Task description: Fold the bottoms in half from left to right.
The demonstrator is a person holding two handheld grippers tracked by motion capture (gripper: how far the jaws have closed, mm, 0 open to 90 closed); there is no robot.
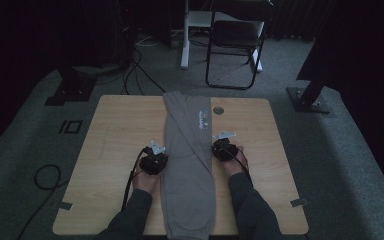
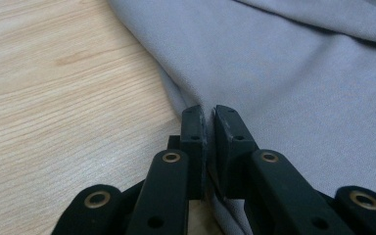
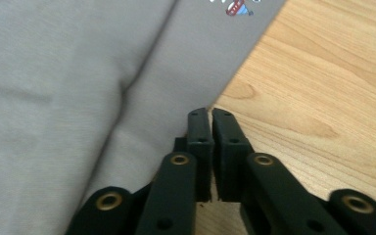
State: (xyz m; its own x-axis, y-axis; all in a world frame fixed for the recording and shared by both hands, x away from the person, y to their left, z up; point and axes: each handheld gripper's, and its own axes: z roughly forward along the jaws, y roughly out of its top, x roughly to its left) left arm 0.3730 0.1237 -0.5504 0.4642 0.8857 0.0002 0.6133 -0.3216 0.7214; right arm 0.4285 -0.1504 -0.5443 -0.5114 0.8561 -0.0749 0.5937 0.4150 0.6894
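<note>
A long grey garment, folded into a narrow strip, lies down the middle of the wooden table, with a small printed logo near its far end. My left gripper sits at the strip's left edge. In the left gripper view its jaws are shut on the edge of the grey cloth. My right gripper sits at the strip's right edge. Its jaws are shut just where the cloth's hem meets the wood, below the logo.
Bare wood lies on both sides of the garment. A round grommet sits near the far edge. Beyond the table stand a dark folding chair and a white post. Cables and stand bases rest on the carpet.
</note>
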